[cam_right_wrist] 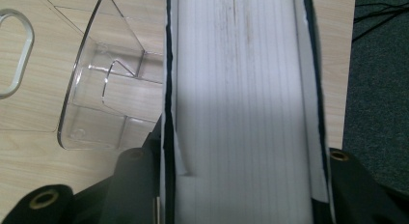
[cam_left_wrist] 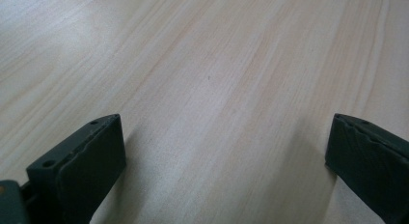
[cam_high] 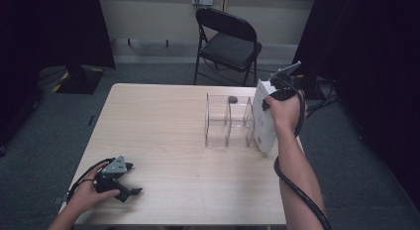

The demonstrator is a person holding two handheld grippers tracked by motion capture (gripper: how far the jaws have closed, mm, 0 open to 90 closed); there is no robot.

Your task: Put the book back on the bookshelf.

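A white book [cam_high: 264, 122] is held upright at the right end of a clear acrylic file rack [cam_high: 229, 121], with my right gripper [cam_high: 275, 92] shut on its top edge. In the right gripper view the book's page edges [cam_right_wrist: 241, 103] run up between the two black jaws, and a clear divider of the rack [cam_right_wrist: 103, 84] stands just to its left. My left gripper [cam_high: 128, 179] rests on the table near the front left corner, open. In the left gripper view its fingers [cam_left_wrist: 82, 166] stand wide apart over bare wood.
The wooden table [cam_high: 163, 136] has its right edge just past the book. A small dark object [cam_high: 232, 98] lies behind the rack. A black folding chair [cam_high: 228, 39] stands beyond the far edge. Dark curtains hang at both sides.
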